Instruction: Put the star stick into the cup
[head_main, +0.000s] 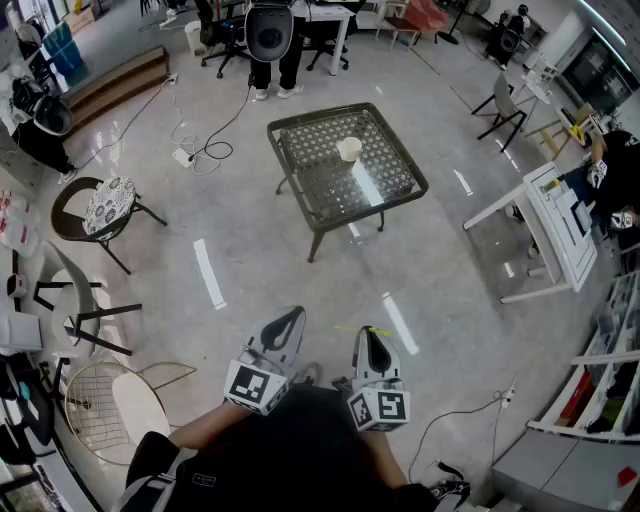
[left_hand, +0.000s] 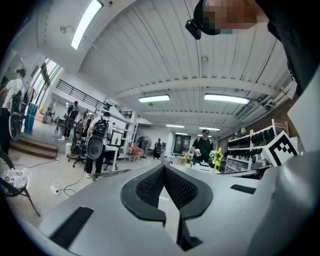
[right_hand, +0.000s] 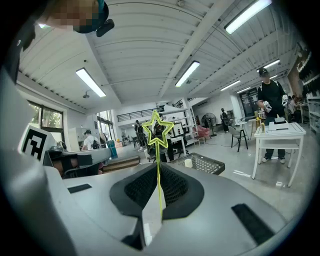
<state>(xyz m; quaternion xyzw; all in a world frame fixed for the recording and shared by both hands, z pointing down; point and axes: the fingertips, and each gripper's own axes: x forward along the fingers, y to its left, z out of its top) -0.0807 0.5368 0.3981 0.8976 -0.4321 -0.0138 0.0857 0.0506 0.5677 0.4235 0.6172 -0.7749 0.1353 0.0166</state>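
Note:
A thin yellow-green star stick (right_hand: 158, 131) stands up between the jaws of my right gripper (right_hand: 158, 166), which is shut on its stem, with the star outline above the tips. In the head view the stick (head_main: 350, 330) shows as a faint yellow line by the right gripper (head_main: 372, 335). The pale cup (head_main: 349, 149) stands upright on a square mesh-top table (head_main: 385, 190) well ahead, across bare floor. The right gripper view shows the cup (right_hand: 188, 162) just right of the stick. My left gripper (head_main: 290, 322) is held beside the right one, its jaws (left_hand: 163, 167) shut on nothing.
A person (head_main: 272, 40) stands behind the table among office chairs. Cables and a power strip (head_main: 185, 155) lie on the floor left of the table. A round-seat chair (head_main: 100, 205) and wire chairs (head_main: 110, 405) stand at the left, and a white desk (head_main: 560, 230) at the right.

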